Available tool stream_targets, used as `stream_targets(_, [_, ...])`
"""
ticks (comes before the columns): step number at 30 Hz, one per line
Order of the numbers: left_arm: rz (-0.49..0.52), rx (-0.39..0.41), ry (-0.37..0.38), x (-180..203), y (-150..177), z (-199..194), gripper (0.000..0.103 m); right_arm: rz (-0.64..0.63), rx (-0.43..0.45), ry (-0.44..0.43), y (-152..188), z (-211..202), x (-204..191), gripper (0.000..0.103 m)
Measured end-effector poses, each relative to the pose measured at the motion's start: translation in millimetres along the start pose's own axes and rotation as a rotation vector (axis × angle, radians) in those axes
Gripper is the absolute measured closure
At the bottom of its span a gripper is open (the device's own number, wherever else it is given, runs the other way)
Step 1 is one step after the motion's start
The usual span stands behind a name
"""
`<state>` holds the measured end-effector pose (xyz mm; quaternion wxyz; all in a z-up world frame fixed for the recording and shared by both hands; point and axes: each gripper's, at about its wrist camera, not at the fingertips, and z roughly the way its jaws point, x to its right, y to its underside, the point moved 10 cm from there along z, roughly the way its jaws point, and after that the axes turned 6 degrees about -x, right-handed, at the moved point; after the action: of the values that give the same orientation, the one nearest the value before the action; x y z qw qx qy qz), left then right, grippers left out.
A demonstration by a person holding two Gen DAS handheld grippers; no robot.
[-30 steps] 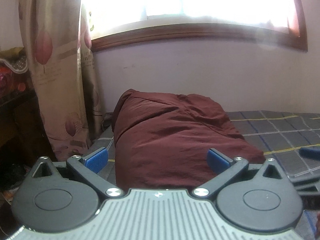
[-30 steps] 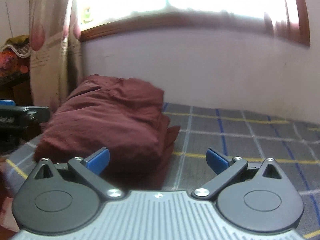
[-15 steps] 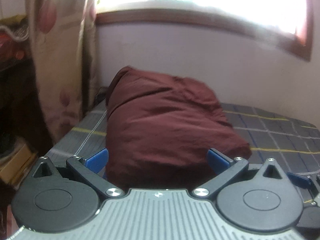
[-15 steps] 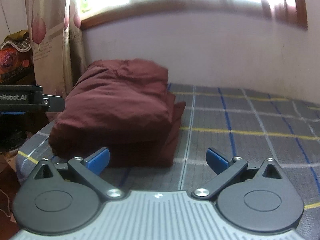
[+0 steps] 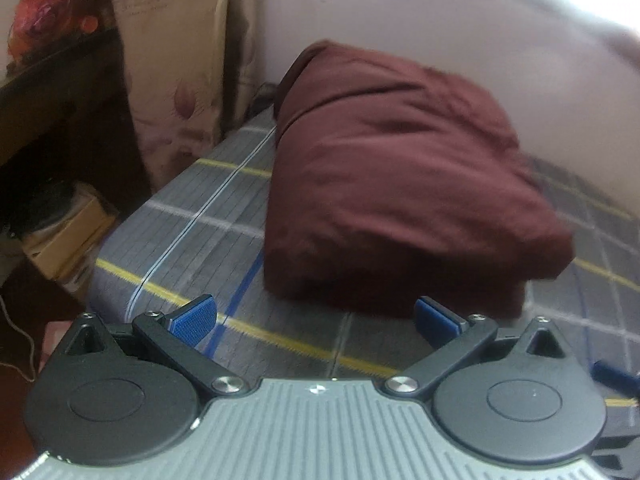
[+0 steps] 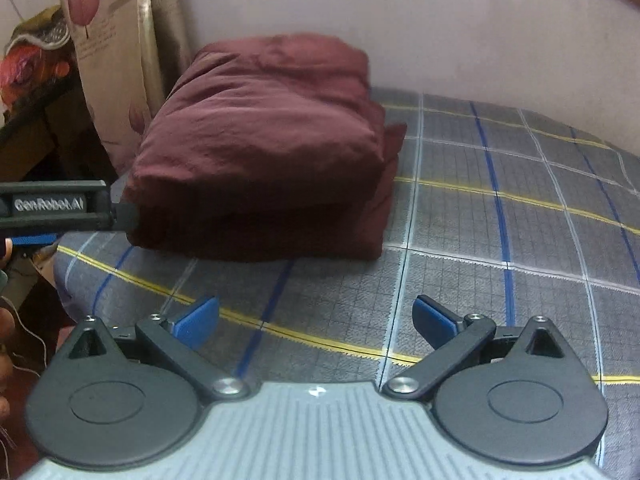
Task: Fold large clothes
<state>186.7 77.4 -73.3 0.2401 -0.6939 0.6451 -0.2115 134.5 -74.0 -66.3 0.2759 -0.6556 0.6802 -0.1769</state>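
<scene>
A dark maroon garment (image 5: 396,184) lies folded into a thick rectangular bundle on the grey plaid bed sheet (image 5: 192,220), near the bed's left corner and the wall. It also shows in the right wrist view (image 6: 264,148). My left gripper (image 5: 314,318) is open and empty, just in front of the bundle's near edge. My right gripper (image 6: 316,320) is open and empty, over bare sheet (image 6: 500,240) a little short of the bundle. The left gripper's body (image 6: 56,204) shows at the left edge of the right wrist view.
A floral curtain (image 5: 172,60) hangs left of the bundle by the pale wall (image 6: 440,32). A dark table (image 5: 52,92) with colourful cloth stands beyond the bed's left edge, with a cardboard box (image 5: 68,236) on the floor below.
Both grippers have pulled back and tilted down; the window has left view and more sheet shows in front of the bundle. The bundle has not moved. Both stay open.
</scene>
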Motion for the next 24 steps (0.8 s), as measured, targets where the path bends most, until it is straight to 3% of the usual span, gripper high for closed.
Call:
stream_targets(17, [0.036,-0.031,-0.02,1.8,11.3,10.0,0.0,-0.011,-0.03,0.002,0.5,10.8,3.0,0.0])
stream_targets(24, [0.003,-0.043,-0.009,-2.7,14.5,16.0,0.0,-0.011,-0.038,0.009,1.8,14.0,1.9,0.0])
